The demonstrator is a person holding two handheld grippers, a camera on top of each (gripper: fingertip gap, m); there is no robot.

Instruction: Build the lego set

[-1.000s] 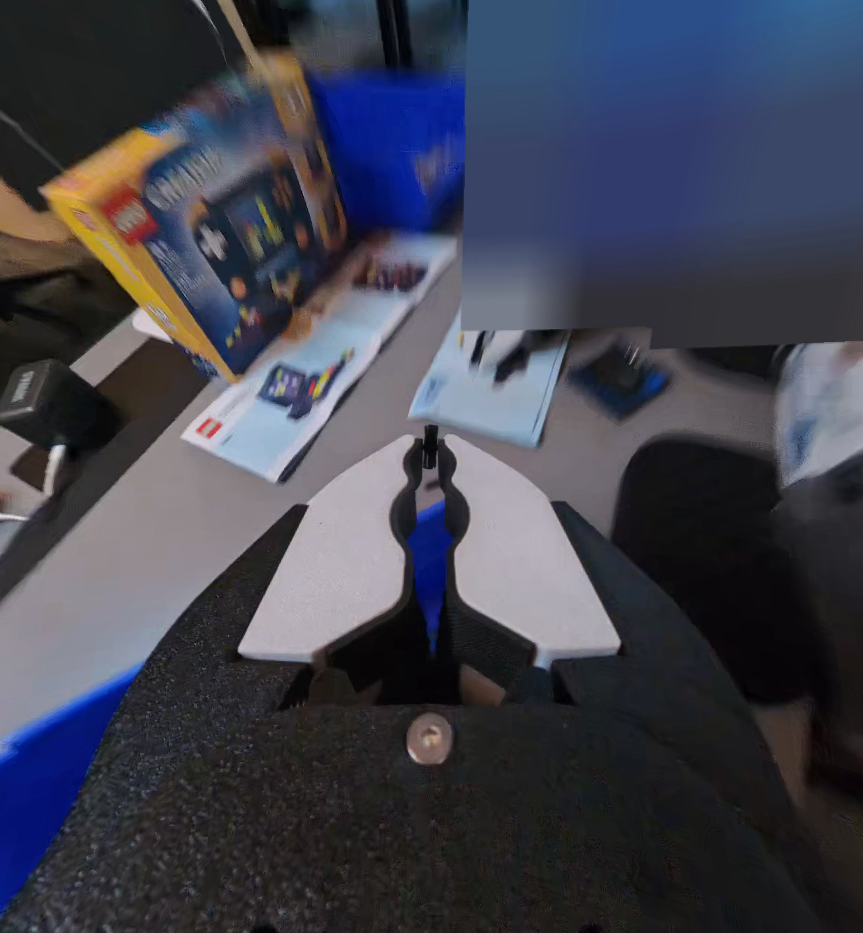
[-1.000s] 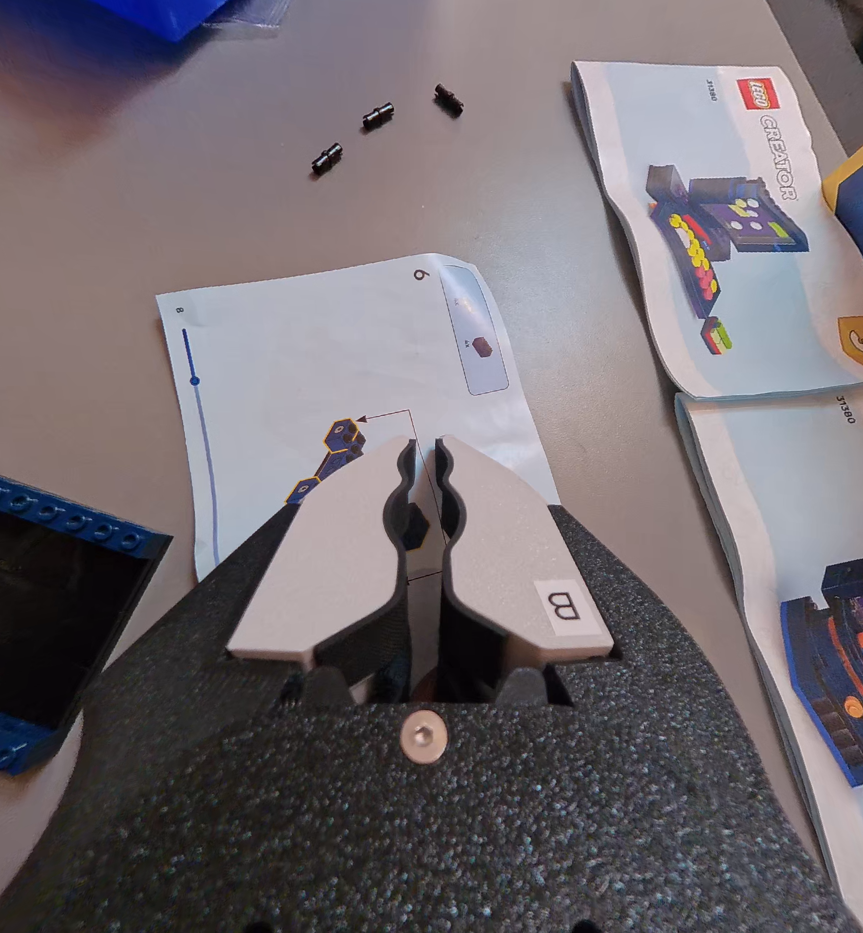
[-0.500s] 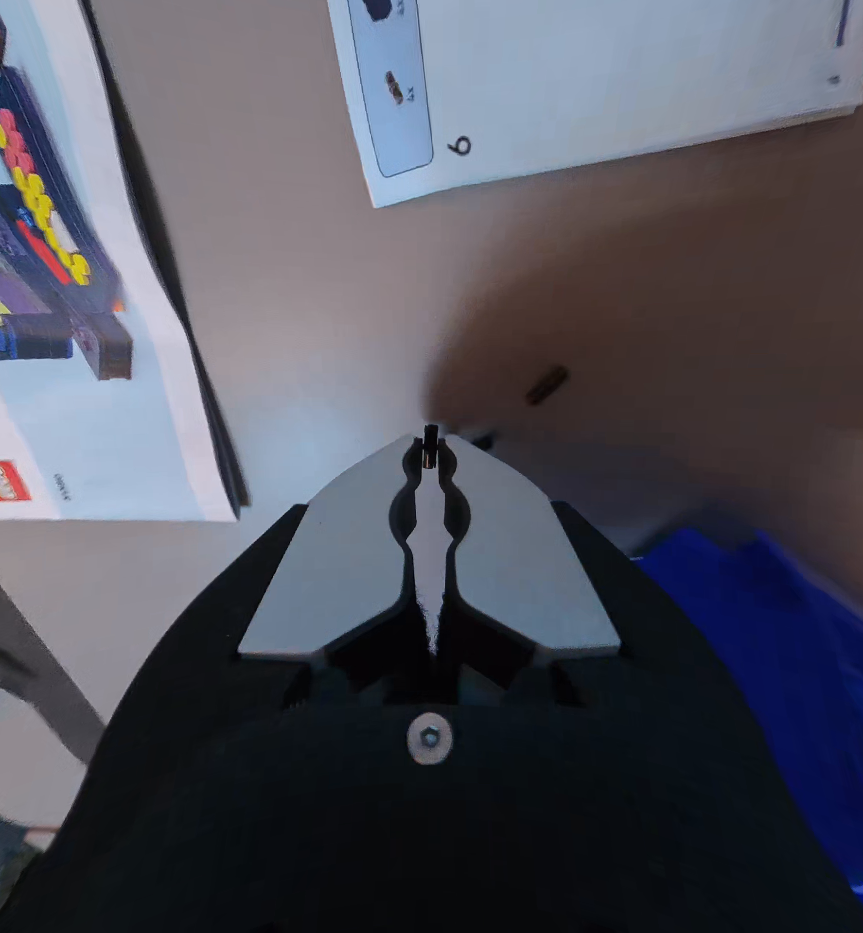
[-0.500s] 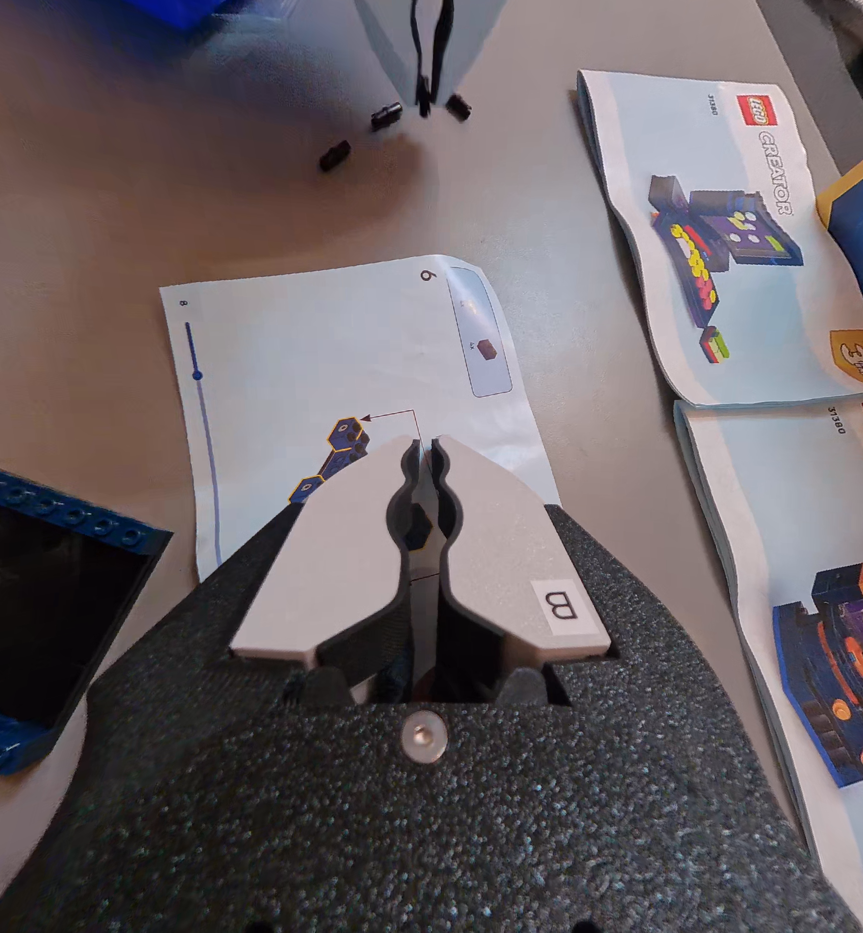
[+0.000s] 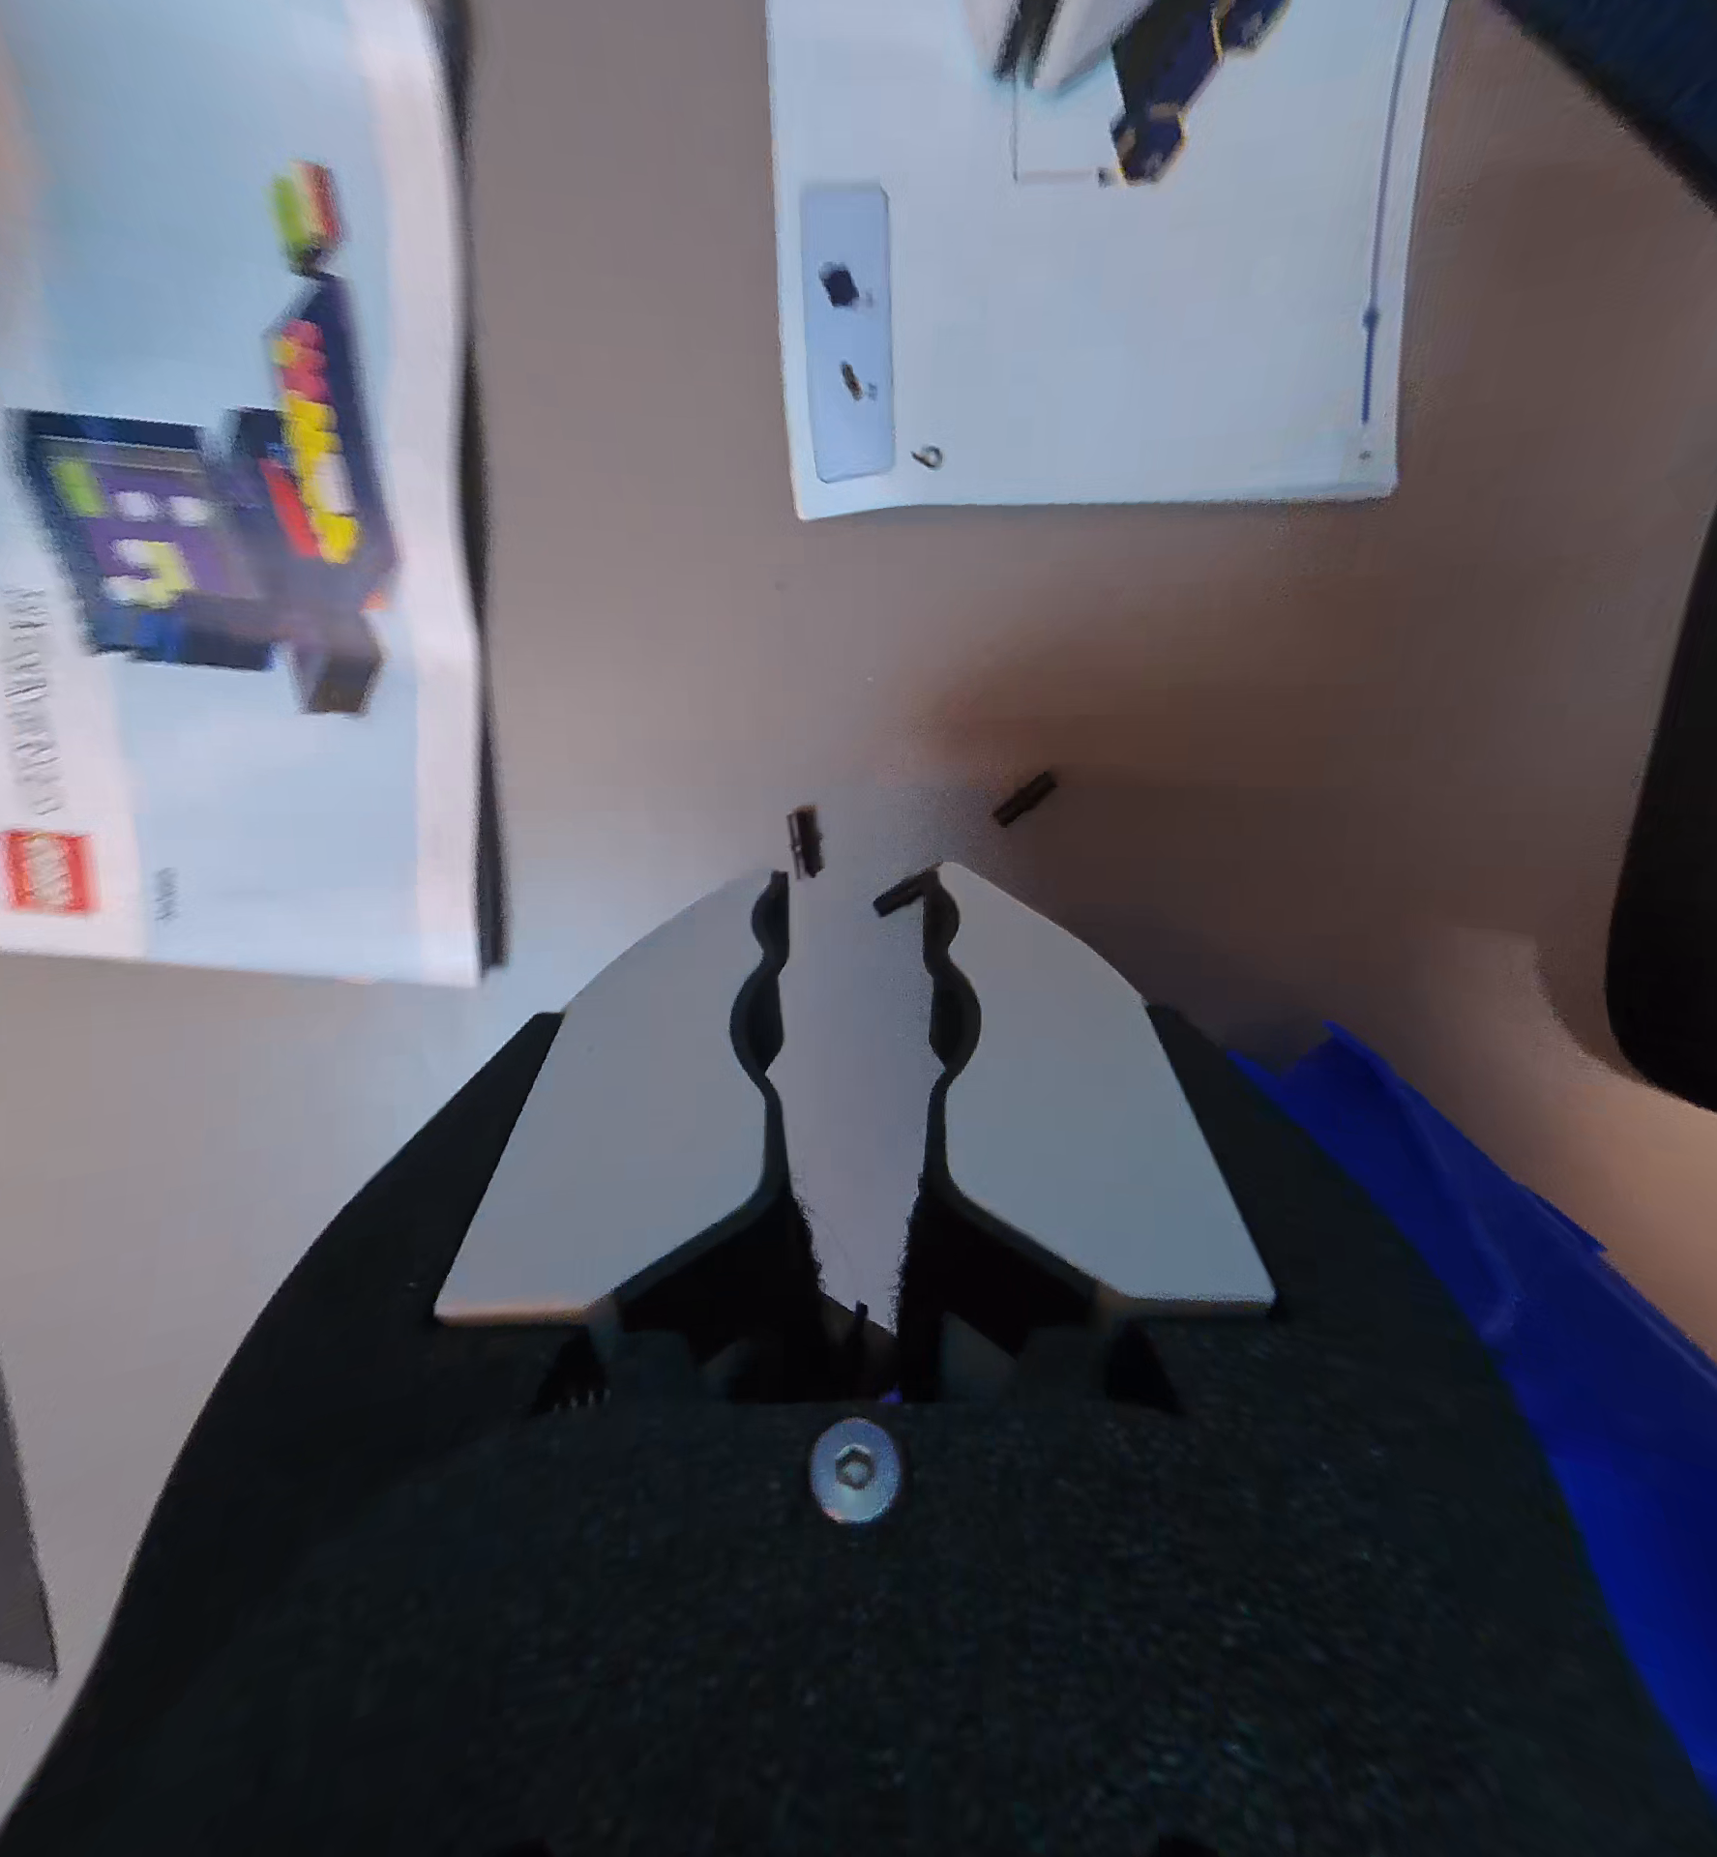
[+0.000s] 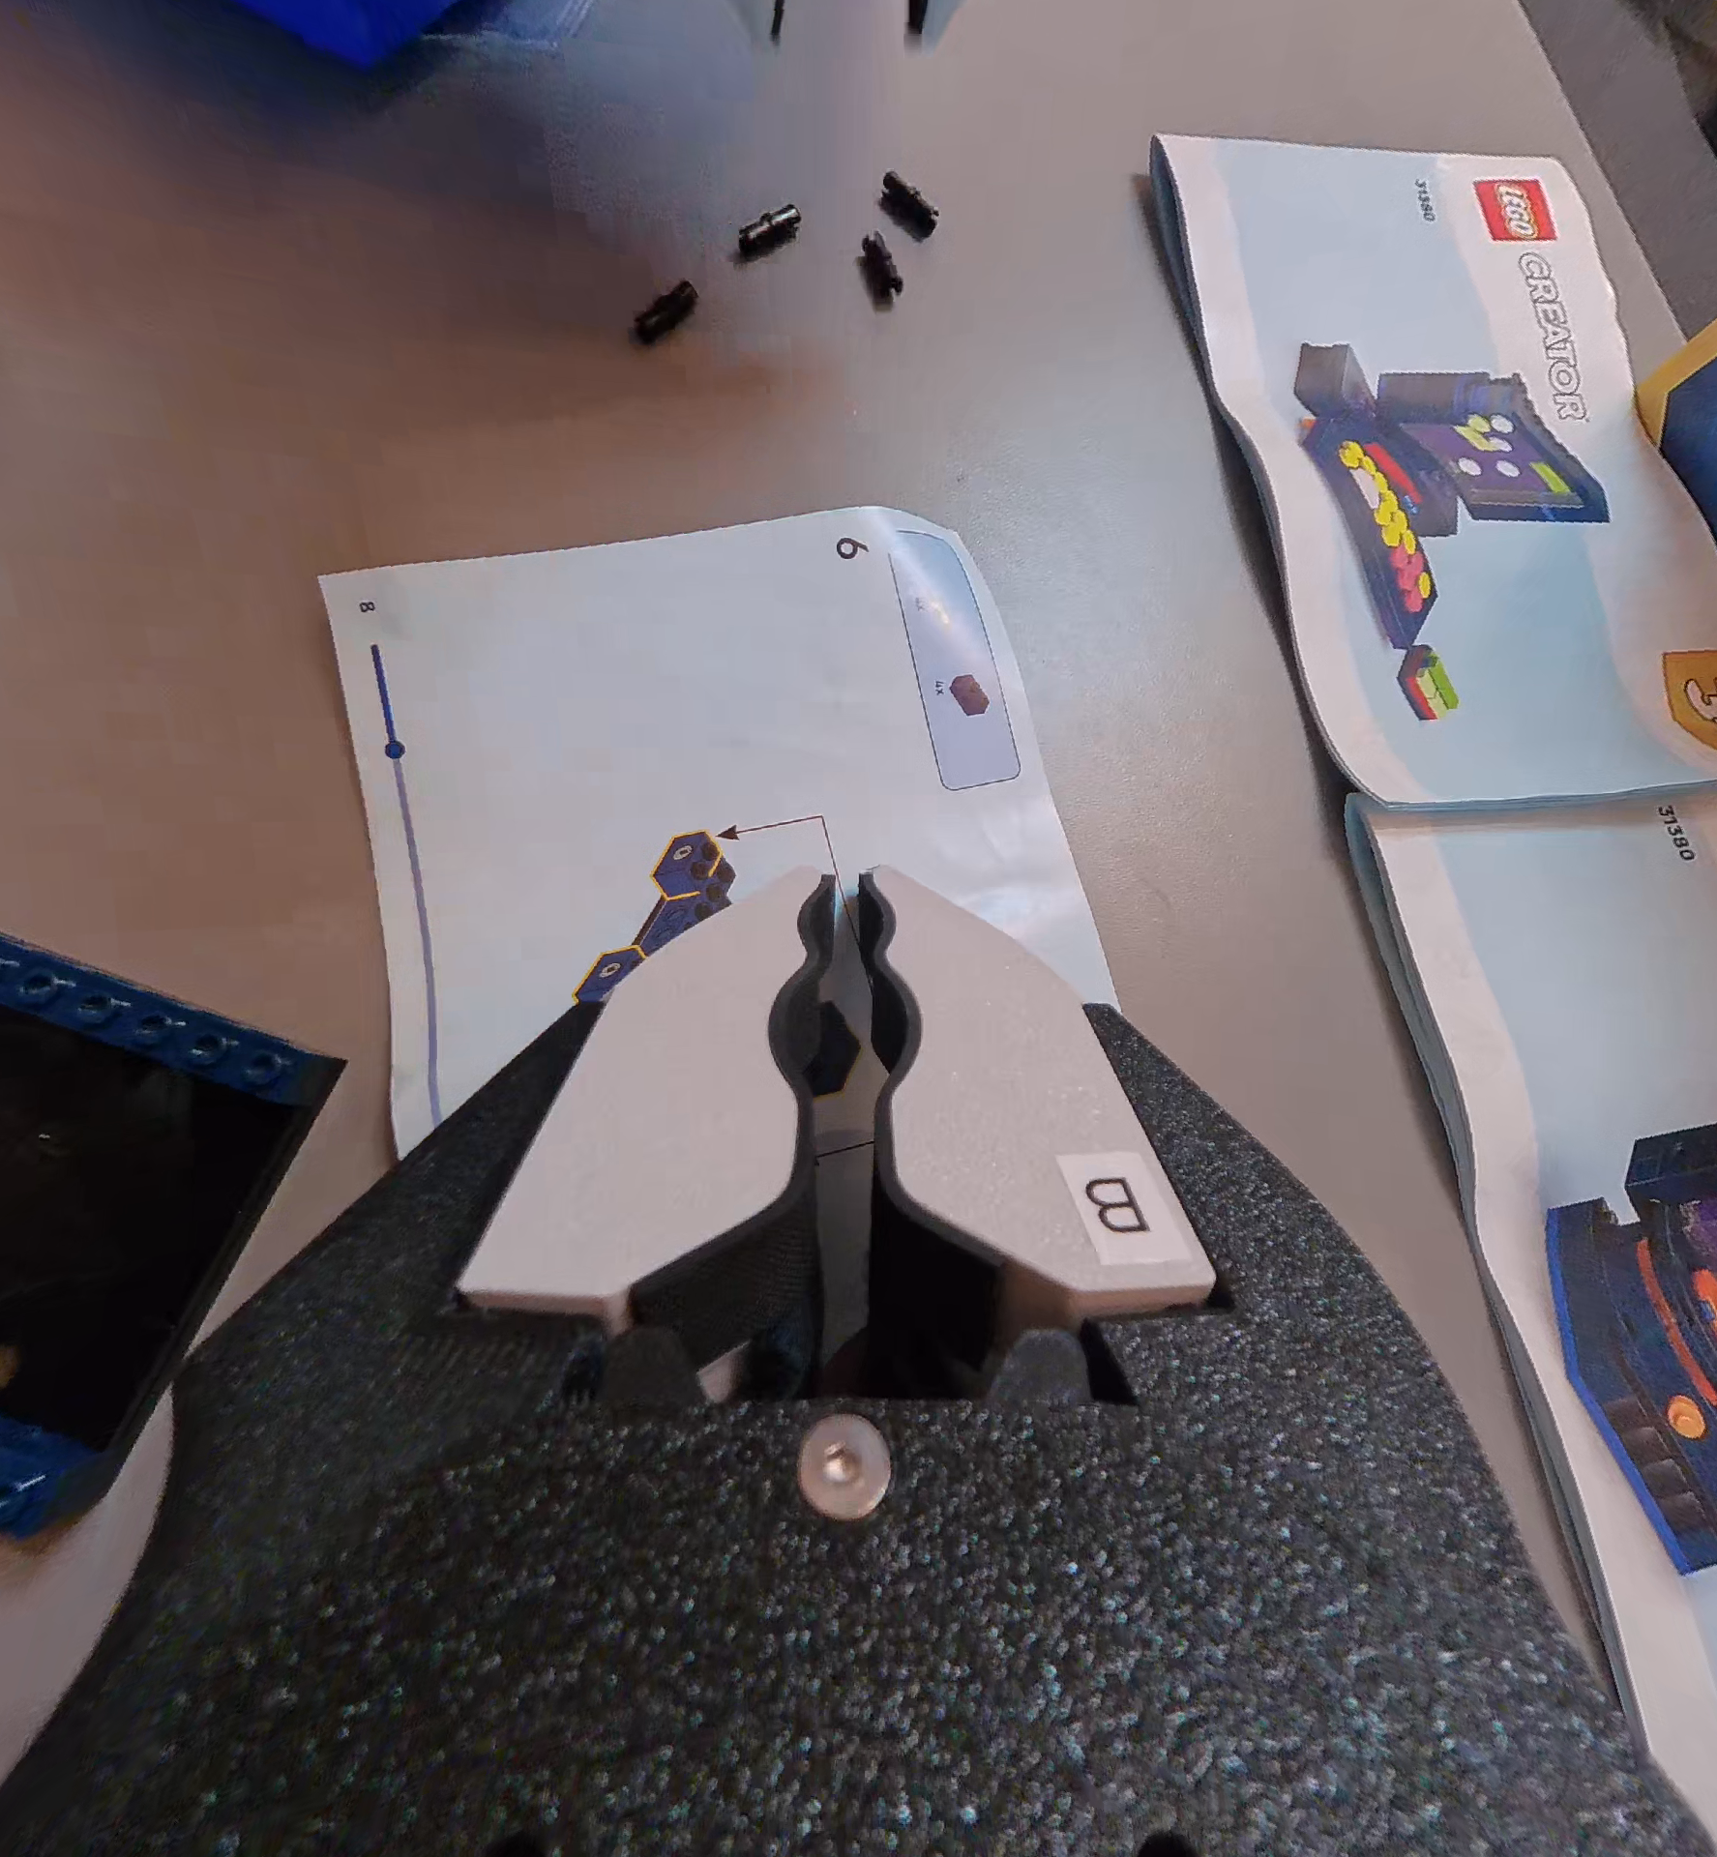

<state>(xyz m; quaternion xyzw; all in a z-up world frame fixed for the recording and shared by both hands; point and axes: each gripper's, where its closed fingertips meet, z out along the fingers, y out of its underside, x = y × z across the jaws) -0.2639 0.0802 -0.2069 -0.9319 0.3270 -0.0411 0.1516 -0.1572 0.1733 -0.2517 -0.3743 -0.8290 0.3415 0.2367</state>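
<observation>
Printed writing shows on the two instruction booklets (image 6: 1437,452) and the loose instruction page (image 6: 683,724), and a lettered sticker (image 6: 1120,1206) sits on the right claw's finger. The left claw (image 5: 859,884) is open over the grey desk (image 5: 633,703), gripping nothing; one black pin (image 5: 804,842) lies just beyond its tips, another (image 5: 899,894) beside its right finger. The right claw (image 6: 846,884), nearly closed and empty, hovers over the loose page, with four black pins (image 6: 769,231) beyond that page and a blue brick frame (image 6: 80,1206) left of it.

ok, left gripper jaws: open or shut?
Open. The left gripper shows bare table between its fingertips; a black pin lies just beyond, ungripped.
</observation>
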